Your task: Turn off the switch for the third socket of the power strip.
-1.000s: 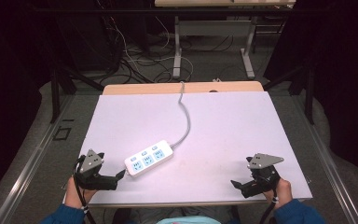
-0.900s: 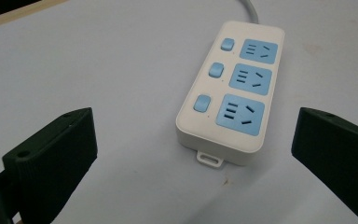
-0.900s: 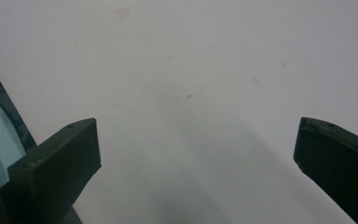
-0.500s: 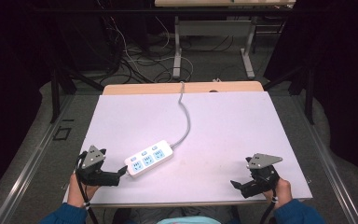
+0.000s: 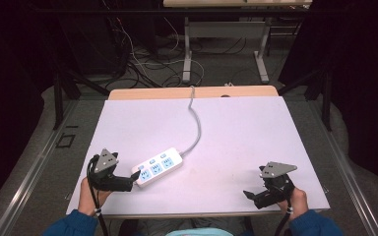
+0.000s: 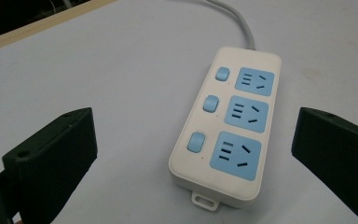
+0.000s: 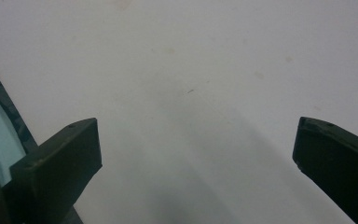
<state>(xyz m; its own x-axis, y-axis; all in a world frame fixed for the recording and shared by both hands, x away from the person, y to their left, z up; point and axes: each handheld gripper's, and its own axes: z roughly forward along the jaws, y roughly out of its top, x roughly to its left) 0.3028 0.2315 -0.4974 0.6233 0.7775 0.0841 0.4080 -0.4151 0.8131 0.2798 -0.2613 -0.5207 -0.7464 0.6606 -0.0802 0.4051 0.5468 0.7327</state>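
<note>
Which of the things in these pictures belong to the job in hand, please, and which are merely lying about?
In the job:
- power strip with its grey cable
- left gripper, jaws open at the strip's near end

Lying about:
- right gripper, open over the bare white table
- cables on the floor beyond the table

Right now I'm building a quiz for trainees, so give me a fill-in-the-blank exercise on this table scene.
1. The power strip has ____ blue sockets.
2. Beside each socket sits a small blue ____.
3. The left gripper faces the strip with its fingers ____.
4. The strip's grey cable runs toward the table's ____ edge, away from the person.

Missing words: three; switch; open; far
</note>
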